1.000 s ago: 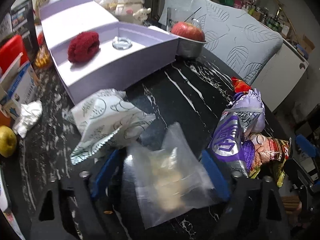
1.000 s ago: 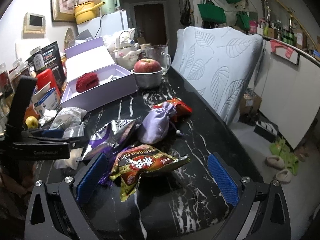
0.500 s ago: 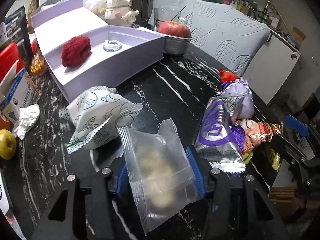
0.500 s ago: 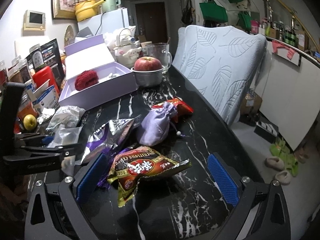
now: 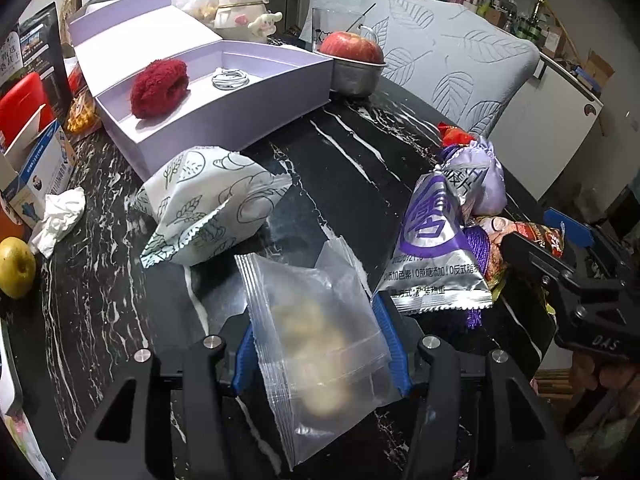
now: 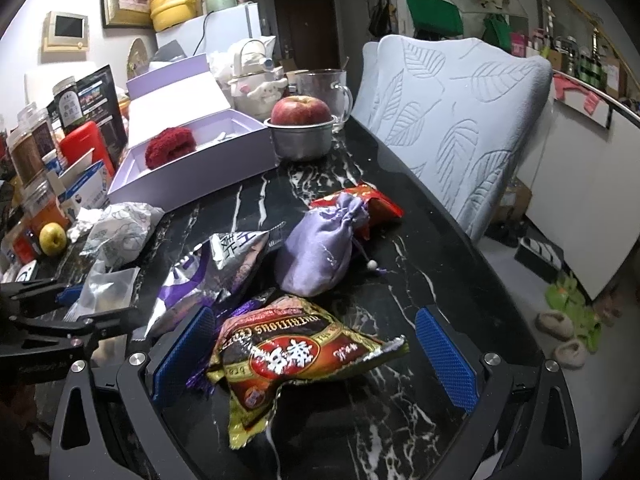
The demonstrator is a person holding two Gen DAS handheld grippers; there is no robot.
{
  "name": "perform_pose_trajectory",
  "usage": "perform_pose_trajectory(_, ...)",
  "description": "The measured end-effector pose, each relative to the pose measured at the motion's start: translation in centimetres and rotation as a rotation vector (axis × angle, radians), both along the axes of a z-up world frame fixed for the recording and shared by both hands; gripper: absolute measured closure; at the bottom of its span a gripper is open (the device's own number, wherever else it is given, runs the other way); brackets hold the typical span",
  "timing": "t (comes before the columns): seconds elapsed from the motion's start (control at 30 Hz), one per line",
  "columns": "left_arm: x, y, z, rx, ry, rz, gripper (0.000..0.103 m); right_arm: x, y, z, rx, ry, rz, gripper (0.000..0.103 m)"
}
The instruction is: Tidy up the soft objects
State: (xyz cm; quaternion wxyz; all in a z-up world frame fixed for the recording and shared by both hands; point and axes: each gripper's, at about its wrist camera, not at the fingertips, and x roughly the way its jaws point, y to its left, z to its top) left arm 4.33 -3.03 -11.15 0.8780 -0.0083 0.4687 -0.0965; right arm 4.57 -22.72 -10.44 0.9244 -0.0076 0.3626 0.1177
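My left gripper (image 5: 322,344) is shut on a clear plastic packet (image 5: 320,336) of pale pieces and holds it just above the black marble table (image 5: 360,168). The packet also shows in the right wrist view (image 6: 106,290). A white patterned packet (image 5: 208,204), a purple-silver snack bag (image 5: 434,240) and a lilac drawstring pouch (image 6: 320,252) lie on the table. My right gripper (image 6: 312,360) is open around a brown-gold snack bag (image 6: 288,356) lying between its pads. An open lilac box (image 5: 224,100) holds a red knitted ball (image 5: 160,88).
A metal bowl with a red apple (image 5: 352,62) stands beside the box. A yellow apple (image 5: 16,266), crumpled tissue (image 5: 60,216), cartons and jars crowd the left edge. A red packet (image 6: 372,204) lies behind the pouch. A padded chair (image 6: 460,128) stands along the right.
My left gripper's jaws closed on the clear packet and raised it slightly. The right gripper moved forward a little over the brown-gold snack bag.
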Motion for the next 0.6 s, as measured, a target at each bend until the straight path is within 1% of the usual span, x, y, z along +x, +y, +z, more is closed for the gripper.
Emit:
perform_pose_trajectory(0.23,0.1,0.1,-0.4,-0.010,0.012,0.004,0.050,1.1,0.2,-1.1,0.016,0.035,0.018,0.001)
perform_pose_trajectory(0.3,0.1,0.1,-0.4,-0.009,0.011,0.004,0.050,1.3,0.3,-1.3,0.023,0.042,0.022,0.002)
perform_pose_trajectory(0.33,0.1,0.1,-0.4,-0.008,0.011,0.005,0.050,1.4,0.4,-1.5,0.028,0.049,0.026,0.006)
perform_pose_trajectory(0.37,0.1,0.1,-0.4,-0.007,0.010,0.005,0.050,1.4,0.4,-1.6,0.036,0.056,0.032,0.013)
perform_pose_trajectory(0.43,0.1,0.1,-0.3,-0.008,0.009,0.006,0.050,1.4,0.5,-1.7,0.063,0.070,0.047,0.021)
perform_pose_trajectory(0.5,0.1,0.1,-0.3,-0.009,0.009,0.007,0.050,1.3,0.5,-1.8,0.073,0.067,0.048,0.025)
perform_pose_trajectory(0.57,0.1,0.2,-0.4,-0.009,0.008,0.007,0.050,1.0,0.3,-1.8,0.092,0.061,0.047,0.033)
perform_pose_trajectory(0.6,0.2,0.2,-0.4,-0.008,0.007,0.007,0.050,0.9,0.3,-1.7,0.093,0.057,0.044,0.033)
